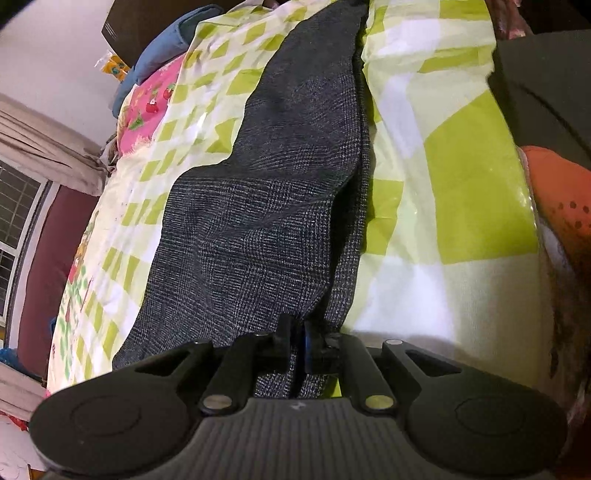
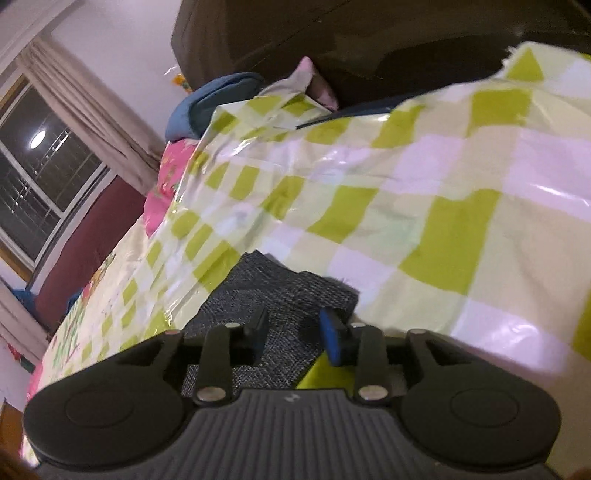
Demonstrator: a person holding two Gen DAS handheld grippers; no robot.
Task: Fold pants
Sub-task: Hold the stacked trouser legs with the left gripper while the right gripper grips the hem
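Observation:
Dark grey checked pants [image 1: 258, 203] lie lengthwise on a bed covered with a glossy green-and-white checked sheet [image 1: 461, 177]. My left gripper [image 1: 298, 332] is shut on a fold of the pants at their near edge, and the cloth bunches between its fingers. In the right wrist view only one end of the pants [image 2: 273, 284] shows, flat on the sheet [image 2: 424, 206]. My right gripper [image 2: 293, 332] sits over that end. Its fingers stand apart with the cloth lying between them, and its blue pad [image 2: 332, 339] is clear of the fabric.
A pink printed cloth [image 1: 151, 107] and a blue cushion [image 1: 166, 55] lie at the bed's far end below a dark headboard [image 2: 295, 33]. A window [image 2: 40, 177] with beige curtains is at left. An orange object [image 1: 557, 192] sits by the bed's right edge.

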